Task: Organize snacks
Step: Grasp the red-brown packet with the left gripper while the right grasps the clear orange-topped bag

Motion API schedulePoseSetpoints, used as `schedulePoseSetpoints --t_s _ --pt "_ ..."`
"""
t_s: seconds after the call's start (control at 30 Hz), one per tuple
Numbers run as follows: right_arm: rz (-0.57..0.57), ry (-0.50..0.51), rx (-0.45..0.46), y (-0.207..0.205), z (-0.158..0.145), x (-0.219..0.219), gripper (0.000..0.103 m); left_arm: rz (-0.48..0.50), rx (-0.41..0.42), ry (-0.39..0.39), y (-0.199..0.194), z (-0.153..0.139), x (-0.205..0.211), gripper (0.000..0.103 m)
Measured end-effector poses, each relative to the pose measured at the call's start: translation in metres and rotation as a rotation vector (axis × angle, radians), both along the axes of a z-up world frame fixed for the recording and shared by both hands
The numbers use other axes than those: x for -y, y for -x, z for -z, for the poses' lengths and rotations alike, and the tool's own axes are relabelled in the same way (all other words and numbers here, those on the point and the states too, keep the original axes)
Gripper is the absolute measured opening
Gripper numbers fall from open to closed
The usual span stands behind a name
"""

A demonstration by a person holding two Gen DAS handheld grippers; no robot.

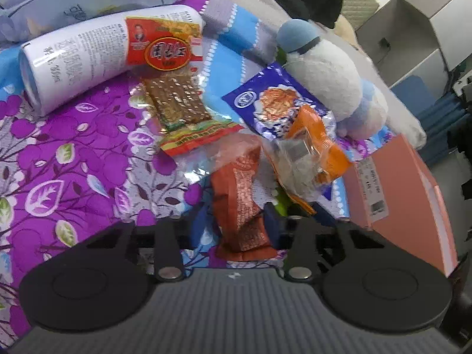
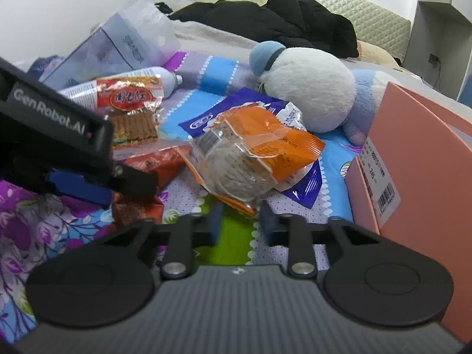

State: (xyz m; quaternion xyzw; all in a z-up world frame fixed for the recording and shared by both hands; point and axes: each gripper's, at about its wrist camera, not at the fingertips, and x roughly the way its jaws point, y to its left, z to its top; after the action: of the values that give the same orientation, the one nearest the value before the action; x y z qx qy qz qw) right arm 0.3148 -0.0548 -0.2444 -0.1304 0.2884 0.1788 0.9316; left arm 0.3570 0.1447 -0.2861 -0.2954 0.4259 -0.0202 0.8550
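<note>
We see the left claw (image 1: 240,221) pinching the near end of the red-brown snack packet (image 1: 240,200) on the bed (image 1: 73,147), its long axis running straight ahead, while the right claw (image 2: 237,221), narrowed, sits at the orange packet's (image 2: 265,144) near edge, grip unclear.

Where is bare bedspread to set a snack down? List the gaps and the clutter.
Free: the purple floral bedspread below the white can, left of the brown snack strip. Crowded: the red-brown packet, orange packet and blue packet overlap between the plush toy and pink box.
</note>
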Motion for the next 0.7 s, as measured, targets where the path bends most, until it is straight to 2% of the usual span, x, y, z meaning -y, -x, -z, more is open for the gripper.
schedulePoseSetpoints --t_s 0.07,0.3,0.7 --pt "-0.010 -0.001 -0.003 0.001 -0.002 -0.001 0.015 -0.001 0.006 -0.020 0.002 -0.003 0.001 0.042" --pt "-0.026 0.000 -0.002 0.016 -0.012 0.000 0.011 -0.009 0.029 -0.027 0.022 -0.018 0.002 0.041" --pt "-0.049 -0.036 -0.029 0.082 -0.036 0.017 0.009 -0.003 0.043 -0.069 0.095 -0.050 0.009 0.041"
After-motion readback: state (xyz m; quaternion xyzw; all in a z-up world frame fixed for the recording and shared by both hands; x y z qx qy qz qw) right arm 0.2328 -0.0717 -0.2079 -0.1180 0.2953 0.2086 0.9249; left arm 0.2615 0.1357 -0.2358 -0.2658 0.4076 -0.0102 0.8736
